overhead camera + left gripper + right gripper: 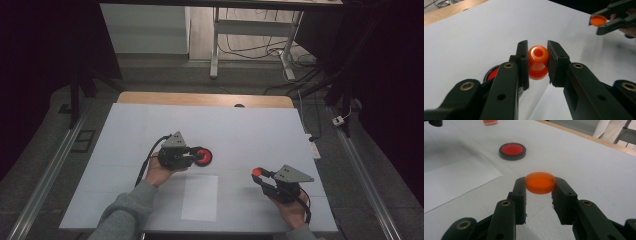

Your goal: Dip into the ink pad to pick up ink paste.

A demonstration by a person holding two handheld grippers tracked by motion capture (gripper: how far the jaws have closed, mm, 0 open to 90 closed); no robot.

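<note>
High view gives us two claws: our left claw [199, 156] grips one orange bottle [538, 62], uncapped. Our right claw [258, 173] pinches one orange cap [540, 182]; one black dish [512, 151] of red sits on the worktop [250, 135].

Orange bottle [538, 62], orange cap [540, 182], black-rimmed red dish [512, 151], white table [250, 135], black tools.

An orange bottle [538, 62] with an open mouth is sitting clamped between the left tool's [537, 62] jaws. At its four o'clock in the high view, a shallow orange cap [540, 182] is sitting level, pinched in the right tool [540, 187].
</note>
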